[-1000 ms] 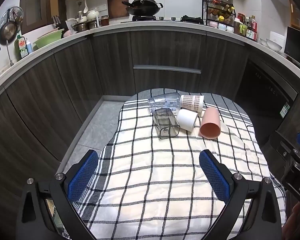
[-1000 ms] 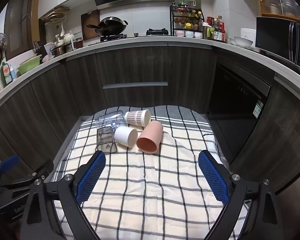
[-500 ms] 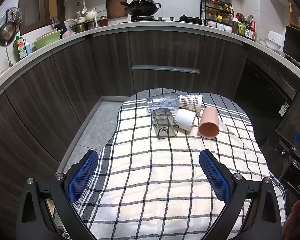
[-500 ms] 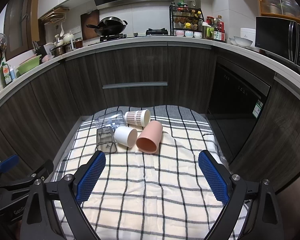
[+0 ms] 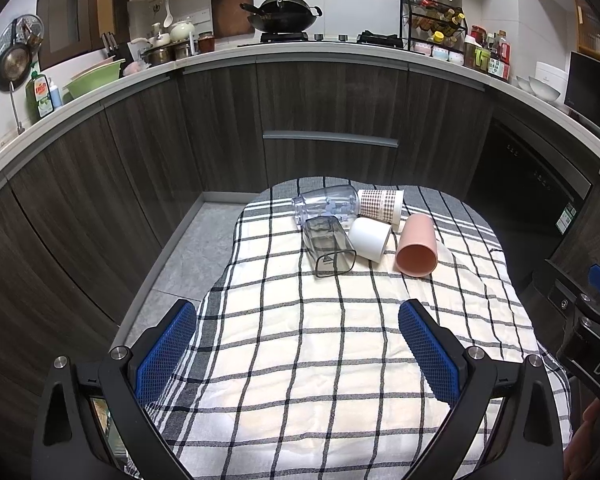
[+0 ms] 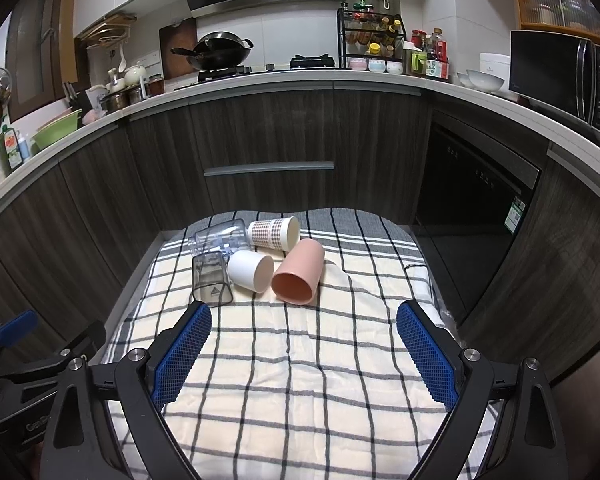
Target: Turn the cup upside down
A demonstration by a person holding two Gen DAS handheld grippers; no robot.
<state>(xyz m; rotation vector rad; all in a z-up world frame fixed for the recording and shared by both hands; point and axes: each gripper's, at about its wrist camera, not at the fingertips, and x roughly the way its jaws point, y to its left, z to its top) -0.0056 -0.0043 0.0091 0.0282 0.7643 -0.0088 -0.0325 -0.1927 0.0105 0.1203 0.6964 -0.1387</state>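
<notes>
**Right wrist view: five cups down on their sides, both tongs wide and empty**

Right wrist view first: the pink cup [image 6: 298, 272] lies on its side on the checked cloth [image 6: 300, 360] that covers the desk, its open mouth turned toward me and its long axis running away and a little to the right. It sits ahead of my right tongs [image 6: 304, 354], slightly left of their centre line, with a stretch of bare cloth between. I judge this the cup nearest that hand, so the likeliest one to start with.

Just to its left lies the white cup [image 6: 250, 272], mouth also facing me, close beside the pink one. Left again is the smoky square cup [image 6: 212, 282], and behind these the clear cup [image 6: 220, 238] and the patterned cup [image 6: 274, 232], all on their sides in one tight cluster.

From the left wrist view the same cluster lies ahead and right of centre of my left tongs [image 5: 298, 350], farther off, the smoky cup [image 5: 329, 248] closest.

Both tongs are spread wide, gripping nothing and touching nothing. No cup stands mouth-down yet.
</notes>
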